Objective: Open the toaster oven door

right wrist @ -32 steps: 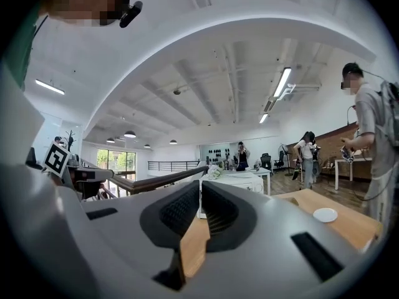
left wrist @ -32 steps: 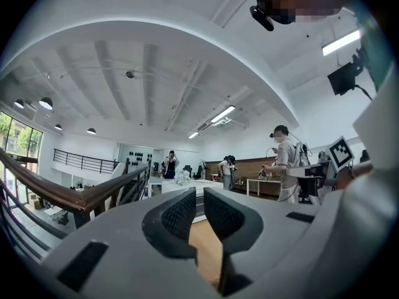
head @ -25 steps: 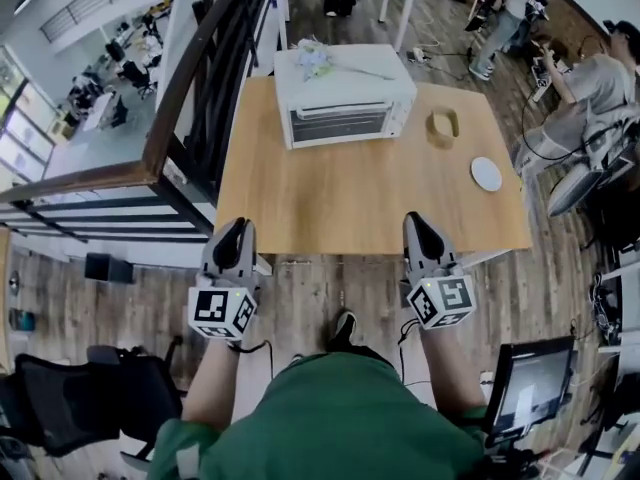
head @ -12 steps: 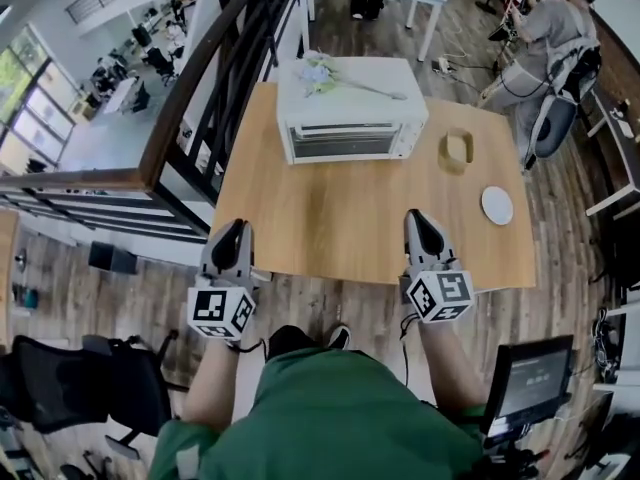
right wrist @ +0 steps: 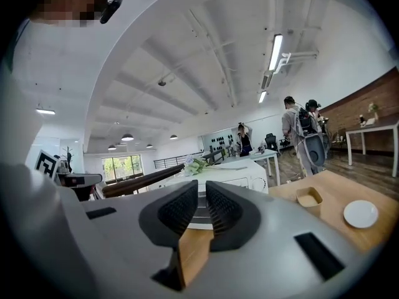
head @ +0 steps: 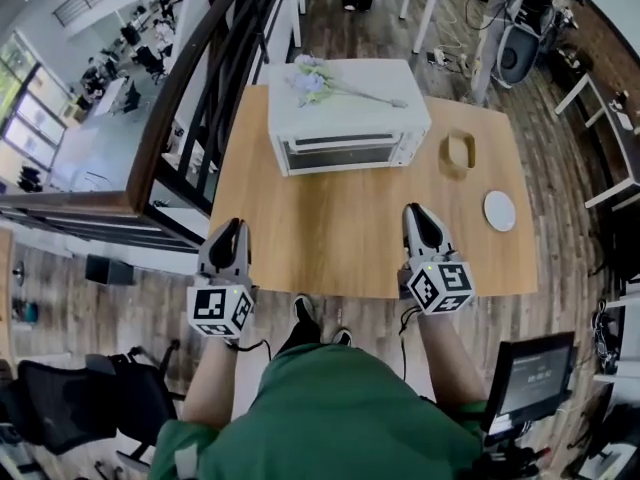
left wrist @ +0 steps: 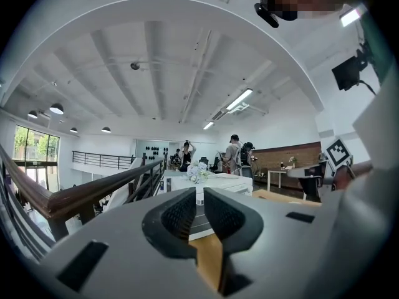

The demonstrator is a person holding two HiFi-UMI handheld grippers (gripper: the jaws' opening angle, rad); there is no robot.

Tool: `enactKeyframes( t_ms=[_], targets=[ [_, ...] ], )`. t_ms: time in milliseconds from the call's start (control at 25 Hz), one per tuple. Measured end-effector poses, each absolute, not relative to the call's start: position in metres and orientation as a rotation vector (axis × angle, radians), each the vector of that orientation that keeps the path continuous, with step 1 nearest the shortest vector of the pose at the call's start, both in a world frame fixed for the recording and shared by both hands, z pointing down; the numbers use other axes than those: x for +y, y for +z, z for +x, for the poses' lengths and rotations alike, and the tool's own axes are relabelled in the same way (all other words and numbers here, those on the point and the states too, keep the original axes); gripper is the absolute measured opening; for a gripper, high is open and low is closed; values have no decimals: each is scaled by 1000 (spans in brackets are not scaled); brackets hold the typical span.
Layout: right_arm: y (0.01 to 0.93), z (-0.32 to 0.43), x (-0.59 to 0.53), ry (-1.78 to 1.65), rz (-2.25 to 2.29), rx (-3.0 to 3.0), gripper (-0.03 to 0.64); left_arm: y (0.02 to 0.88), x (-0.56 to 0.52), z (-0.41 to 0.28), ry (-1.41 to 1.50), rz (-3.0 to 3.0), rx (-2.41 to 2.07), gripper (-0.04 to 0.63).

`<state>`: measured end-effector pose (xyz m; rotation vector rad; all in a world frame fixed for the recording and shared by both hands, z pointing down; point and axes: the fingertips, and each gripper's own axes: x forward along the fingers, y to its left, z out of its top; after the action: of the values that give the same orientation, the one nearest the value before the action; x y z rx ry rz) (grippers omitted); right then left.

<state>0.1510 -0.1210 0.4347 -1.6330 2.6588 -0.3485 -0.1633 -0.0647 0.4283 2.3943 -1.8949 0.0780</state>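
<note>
The white toaster oven (head: 345, 128) stands at the far side of the wooden table (head: 340, 238), its glass door (head: 340, 154) closed and facing me. A spray of pale flowers (head: 312, 78) lies on its top. My left gripper (head: 231, 226) hovers at the table's near left edge with its jaws nearly together and nothing in them. Over the near right edge is my right gripper (head: 415, 211); its jaws are opening, a narrow gap shows, nothing between them. Both point at the oven (left wrist: 218, 180) (right wrist: 240, 176) from well short of it.
A small wooden holder (head: 458, 151) sits to the right of the oven and a white plate (head: 499, 210) lies near the table's right edge. A dark railing (head: 190, 88) runs along the left side. Desks and chairs stand beyond.
The head view has shifted, so the table and oven sit a little differently in frame. Both grippers stay near the table's front edge. People at the back right have left the view.
</note>
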Motion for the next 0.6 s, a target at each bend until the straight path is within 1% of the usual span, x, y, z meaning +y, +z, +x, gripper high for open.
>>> enactKeyframes(
  t_ms=[120,200,240,440,600],
  targets=[
    [439,150,-144,-437,-1645,2612,65,429,-89,-170,88,2418,-1877,52],
    [442,147,-161,-519,-1642,2560,111,432,-106,-176,96,2434,-1857,52],
    [445,144,-168,-561,-1637,2536,124,434,-113,-180,97,2437,-1847,52],
    [467,126,-203,-802,-1574,2378,153,446,-147,-209,102,2430,-1820,55],
    [474,125,-223,-1031,-1487,2142,170,446,-161,-223,96,2435,-1786,60]
  ],
)
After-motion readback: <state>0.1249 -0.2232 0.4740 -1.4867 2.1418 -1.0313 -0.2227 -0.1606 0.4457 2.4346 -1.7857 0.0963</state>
